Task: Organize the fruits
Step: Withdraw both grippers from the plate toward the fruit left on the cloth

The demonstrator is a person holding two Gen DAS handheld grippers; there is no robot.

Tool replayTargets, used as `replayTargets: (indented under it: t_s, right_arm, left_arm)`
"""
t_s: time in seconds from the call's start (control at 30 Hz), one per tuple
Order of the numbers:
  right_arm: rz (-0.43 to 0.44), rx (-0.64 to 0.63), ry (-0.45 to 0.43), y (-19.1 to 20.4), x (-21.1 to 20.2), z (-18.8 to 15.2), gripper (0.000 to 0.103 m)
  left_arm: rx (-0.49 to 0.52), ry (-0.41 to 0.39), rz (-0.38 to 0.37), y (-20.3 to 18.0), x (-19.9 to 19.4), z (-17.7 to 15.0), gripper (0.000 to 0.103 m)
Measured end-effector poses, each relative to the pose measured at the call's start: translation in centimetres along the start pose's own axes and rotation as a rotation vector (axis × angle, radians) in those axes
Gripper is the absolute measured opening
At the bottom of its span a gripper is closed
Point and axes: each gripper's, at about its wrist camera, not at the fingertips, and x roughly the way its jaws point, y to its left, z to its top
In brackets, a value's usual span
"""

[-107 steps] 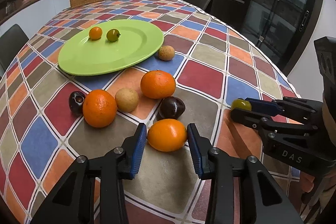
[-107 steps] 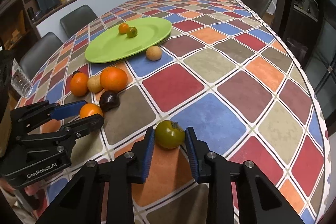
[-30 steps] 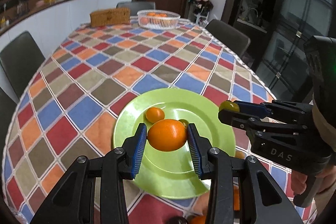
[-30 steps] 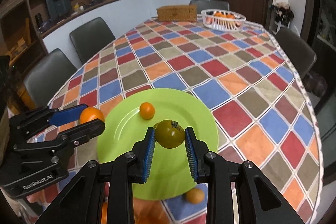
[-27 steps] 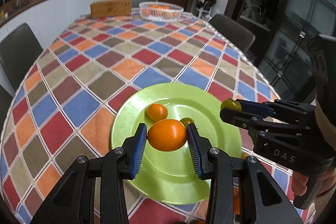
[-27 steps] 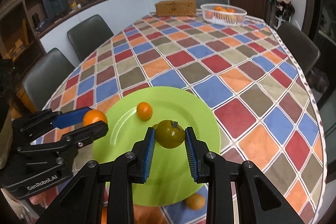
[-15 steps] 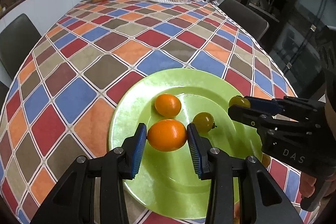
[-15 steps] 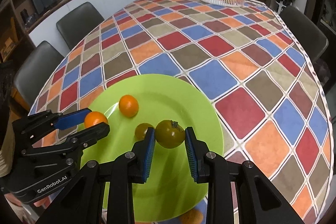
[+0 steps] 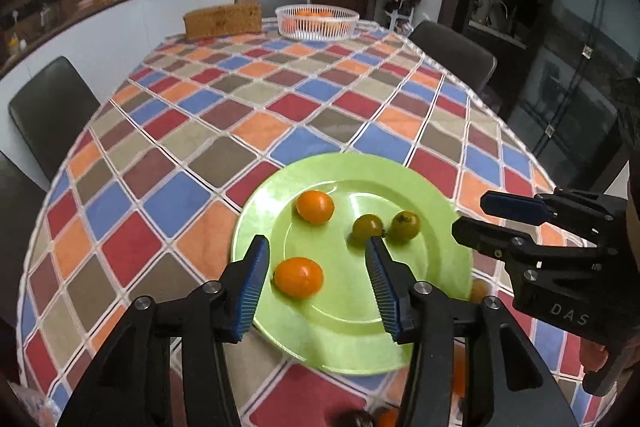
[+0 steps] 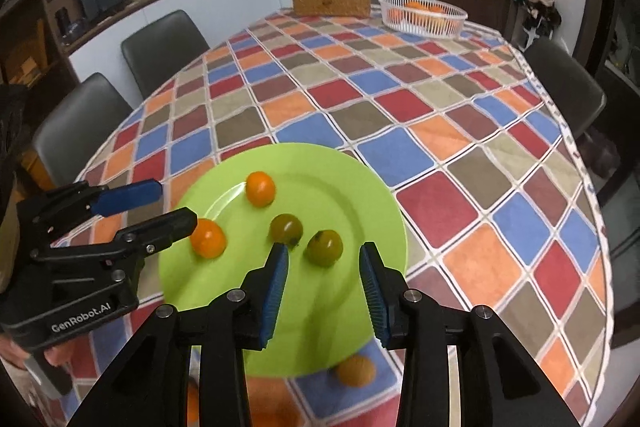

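Both grippers hang over the round lime-green plate point(image 9: 404, 355), pointing down at it. L gripper point(image 9: 316, 279): jaws opening, the blue-padded fingers point(image 9: 252, 283) stand clear of the larger round orange fruit point(image 9: 298, 277), which sits on the plate btwn them, a bit closer to the left-hand finger; no pad touches it. R gripper point(image 10: 323, 279): jaws opening too, the green-brown round tomato w/ a dark stem scar point(image 10: 324, 247) lies on the plate btwn and just ahead of its fingertips, apart from both pads. So both fruits look released & resting in the plate.

Key relation for next move, as I judge it: each dropped fruit is straight ahead btwn its own fingers, so pulling back along the finger line should clear it w/o a nudge; sideways motion risks rolling them, esp. the round orange one. Fruits are near-spherical, no long axis to speak of.

Plate holds 4: those two, plus a smaller orange fruit point(image 9: 315, 206) beyond L fingers and a second small green tomato point(image 9: 368, 226) just off L gripper's right fingertip, almost touching the released tomato.

Outside the plate: a tan round fruit point(image 10: 355, 370) on the chequered-cloth surface point(image 10: 400, 99) below R fingers, near the plate rim; more fruit shows only in bits at the bottom edge. Far end: white slotted plastic basket point(image 9: 318, 22) w/ oranges in it, and a brown woven box point(image 9: 223, 20) beside it. Task prob. part done.
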Motion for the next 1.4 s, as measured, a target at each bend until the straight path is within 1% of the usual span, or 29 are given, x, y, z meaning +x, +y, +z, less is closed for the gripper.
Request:
replayTargets:
  t_s: [0.07,0.17,0.23,0.33,0.5,0.53,0.57,0.63,0.73,0.97,1.07,1.23,1.4]
  right_arm:
    - [0.0,-0.003,-0.033,0.4,-1.7,-0.5,0.043]
    - [0.012,-0.001,-0.074,0.7,-3.9,-1.1,0.044]
    - [0.016,-0.002,-0.101,1.0,-5.4,-1.6,0.044]
    - [0.001,-0.008,-0.144,1.6,-7.6,-2.5,0.052]
    - [-0.023,-0.02,-0.2,2.6,-10.6,-4.4,0.052]
    - [-0.025,-0.022,-0.21,2.8,-11.1,-4.8,0.055]
    - [-0.031,-0.025,-0.22,3.1,-11.7,-5.3,0.059]
    - [-0.035,-0.027,-0.238,3.6,-12.6,-6.2,0.061]
    - [-0.038,-0.031,-0.253,4.2,-13.6,-7.4,0.061]
    - [-0.037,0.001,-0.275,4.6,-15.1,-9.8,0.061]
    - [-0.042,-0.001,-0.274,5.0,-15.2,-10.9,0.061]
    - [-0.054,0.001,-0.268,5.4,-15.0,-12.6,0.061]
    - [-0.064,-0.003,-0.259,5.6,-14.6,-14.0,0.061]
  left_arm:
    - [0.01,-0.021,-0.001,-0.4,-1.5,-0.3,0.052]
    - [0.035,-0.058,0.006,-1.3,-3.8,-0.7,0.054]
    - [0.046,-0.082,0.007,-1.7,-5.3,-1.1,0.06]
    - [0.06,-0.122,0.011,-2.3,-7.6,-1.9,0.064]
    - [0.083,-0.174,0.011,-3.1,-10.9,-4.0,0.07]
    - [0.085,-0.179,0.012,-3.3,-11.3,-4.4,0.071]
    - [0.087,-0.187,0.009,-3.4,-11.8,-4.9,0.071]
    - [0.086,-0.202,0.002,-3.7,-12.8,-5.9,0.073]
    - [0.08,-0.227,0.0,-3.9,-14.0,-7.3,0.074]
    - [0.074,-0.281,0.01,-4.2,-15.9,-10.1,0.076]
    - [0.085,-0.29,0.011,-4.4,-16.2,-11.1,0.077]
    - [0.092,-0.292,-0.017,-4.6,-15.9,-12.8,0.077]
    - [0.121,-0.3,-0.039,-5.0,-15.3,-14.2,0.077]
